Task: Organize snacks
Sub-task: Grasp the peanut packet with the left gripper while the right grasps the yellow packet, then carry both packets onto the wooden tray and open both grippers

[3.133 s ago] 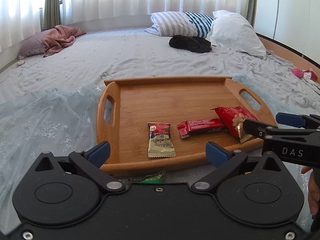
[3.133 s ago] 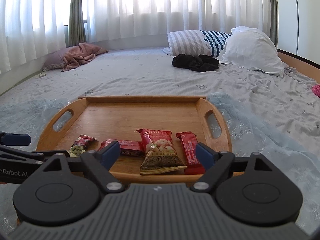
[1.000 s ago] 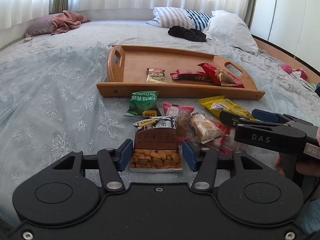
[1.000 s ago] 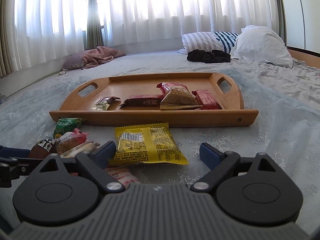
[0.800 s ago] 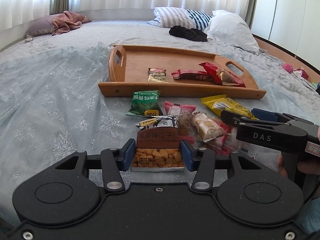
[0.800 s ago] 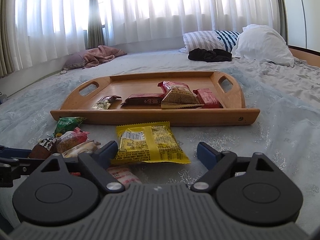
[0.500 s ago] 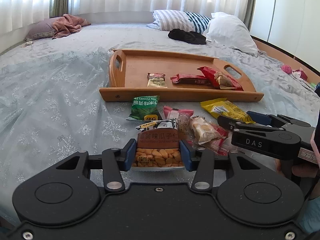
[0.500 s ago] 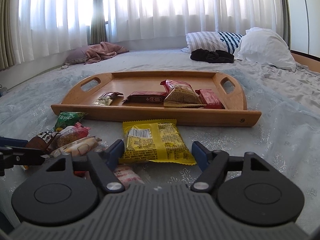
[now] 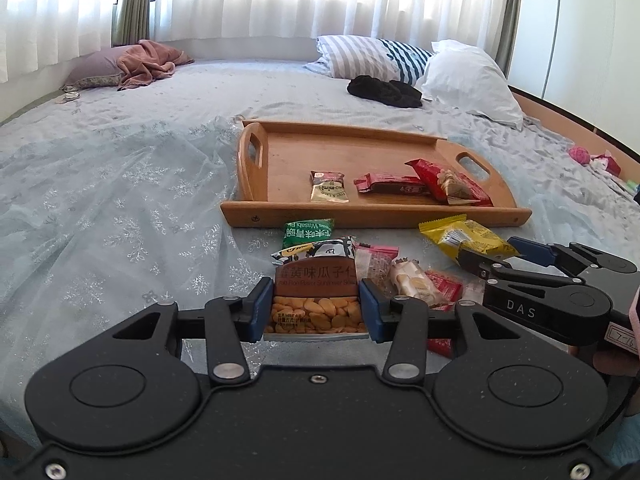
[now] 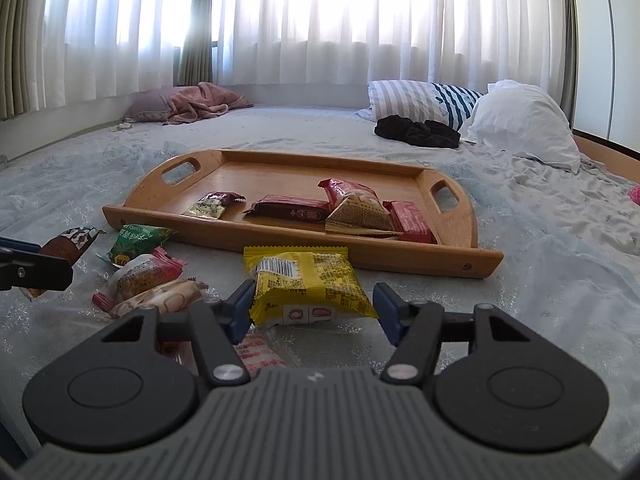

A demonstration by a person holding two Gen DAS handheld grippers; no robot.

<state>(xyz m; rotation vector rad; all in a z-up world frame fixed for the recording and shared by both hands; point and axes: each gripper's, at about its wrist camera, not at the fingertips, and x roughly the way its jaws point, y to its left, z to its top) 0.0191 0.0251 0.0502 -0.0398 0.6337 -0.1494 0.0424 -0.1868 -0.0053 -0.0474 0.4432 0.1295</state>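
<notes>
My left gripper (image 9: 315,312) is shut on a brown sunflower-seed packet (image 9: 315,291) and holds it above the bed. My right gripper (image 10: 314,309) has its pads on both sides of a yellow packet (image 10: 306,285) that it holds. The wooden tray (image 9: 256,176) lies ahead with several snacks: a small mint packet (image 9: 328,187), a dark red bar (image 9: 390,183) and a red-gold bag (image 9: 448,182). Loose snacks lie in front of the tray: a green wasabi packet (image 9: 307,231), a pink packet (image 9: 374,260) and a pale biscuit packet (image 9: 414,282).
Pillows (image 9: 468,76) and a black garment (image 9: 384,90) lie at the bed's far end. A pink blanket (image 9: 148,62) lies at the far left. A wooden bed edge (image 9: 568,120) runs along the right. The pale blue bedspread (image 9: 120,208) stretches to the left.
Both grippers pulled back from the tray to the loose snacks. The left closed on the sunflower-seed packet and lifted it. The right closed in on the yellow packet.
</notes>
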